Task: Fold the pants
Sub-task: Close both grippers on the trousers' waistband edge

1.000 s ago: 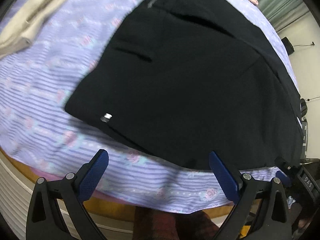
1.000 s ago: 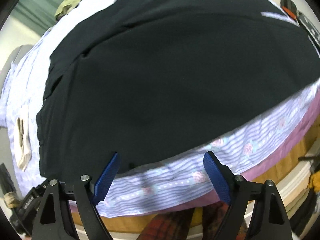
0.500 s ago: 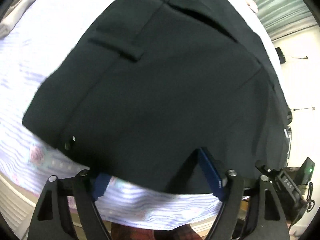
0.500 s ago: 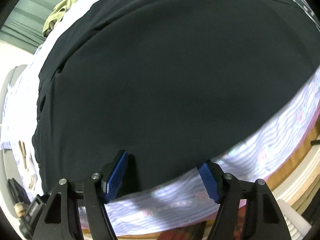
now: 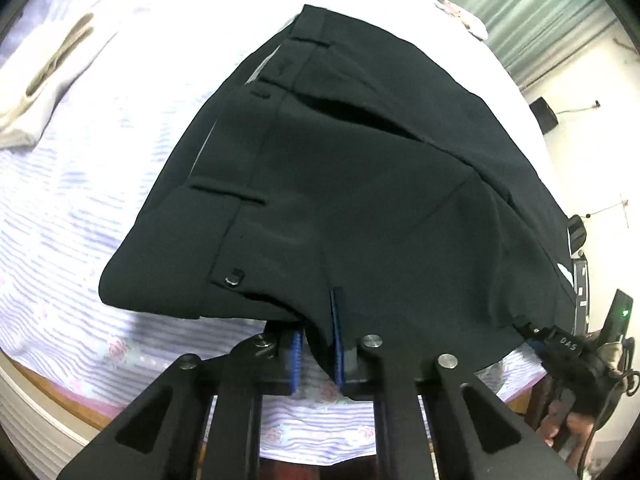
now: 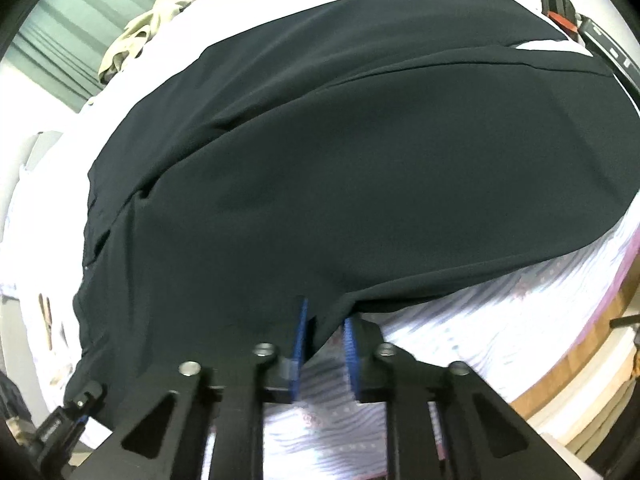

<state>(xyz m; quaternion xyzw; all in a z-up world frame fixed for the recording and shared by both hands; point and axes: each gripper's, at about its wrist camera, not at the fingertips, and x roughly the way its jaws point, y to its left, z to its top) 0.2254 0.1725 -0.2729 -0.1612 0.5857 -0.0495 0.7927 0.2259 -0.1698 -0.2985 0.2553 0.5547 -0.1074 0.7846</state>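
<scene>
Black pants (image 5: 360, 184) lie spread on a bed with a purple striped floral sheet (image 5: 80, 208). Their waistband with belt loops and a hook clasp (image 5: 235, 278) shows at the left of the left wrist view. My left gripper (image 5: 316, 322) is shut on the near edge of the pants beside the waistband. In the right wrist view the pants (image 6: 360, 160) fill most of the frame. My right gripper (image 6: 325, 322) is shut on their near edge, further along the leg. The pinched edges are lifted slightly off the sheet.
A beige garment (image 5: 44, 92) lies on the sheet at far left. Another light garment (image 6: 136, 36) lies at the bed's far end near a green curtain (image 5: 532, 12). The wooden bed edge (image 6: 576, 356) runs below the sheet. Black devices (image 6: 560, 12) sit at the far right.
Both grippers moved forward to the near edge of the pants and closed from wide open onto the fabric, which now bunches between the blue pads.
</scene>
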